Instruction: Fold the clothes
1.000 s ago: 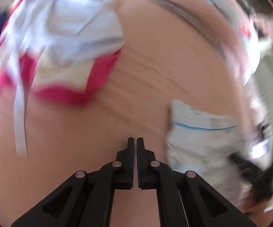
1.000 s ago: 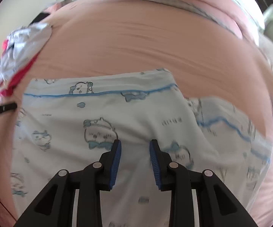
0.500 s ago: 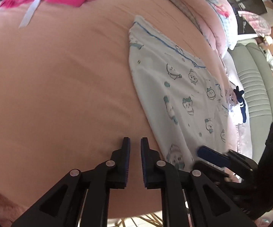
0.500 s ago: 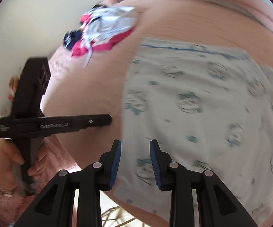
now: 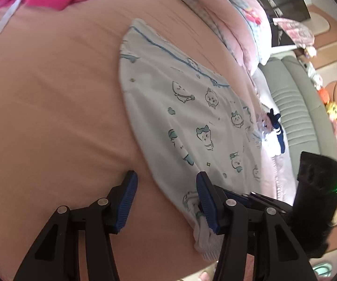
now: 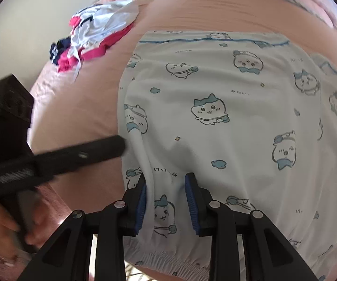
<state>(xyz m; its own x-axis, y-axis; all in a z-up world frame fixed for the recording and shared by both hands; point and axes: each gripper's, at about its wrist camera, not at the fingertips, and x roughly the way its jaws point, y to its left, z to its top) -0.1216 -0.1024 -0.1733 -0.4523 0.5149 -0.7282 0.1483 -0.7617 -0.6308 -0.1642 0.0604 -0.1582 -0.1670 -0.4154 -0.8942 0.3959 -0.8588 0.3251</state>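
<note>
One printed garment (image 6: 226, 117), one clothes heap (image 6: 98, 30), two grippers (image 5: 166, 196).

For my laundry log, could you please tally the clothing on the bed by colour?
White with blue cartoon print: 1, the garment laid flat
Mixed pink, white and navy: 1 heap, pieces too tangled to count
Total: 2 groups

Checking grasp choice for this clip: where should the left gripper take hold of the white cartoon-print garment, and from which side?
Grip the near elastic hem corner of the white cartoon-print garment, coming in from the bed's front edge. That gathered corner bunches up off the pink sheet, giving thickness to pinch, and it lies just ahead of the open left gripper. This is a judgement.
</note>
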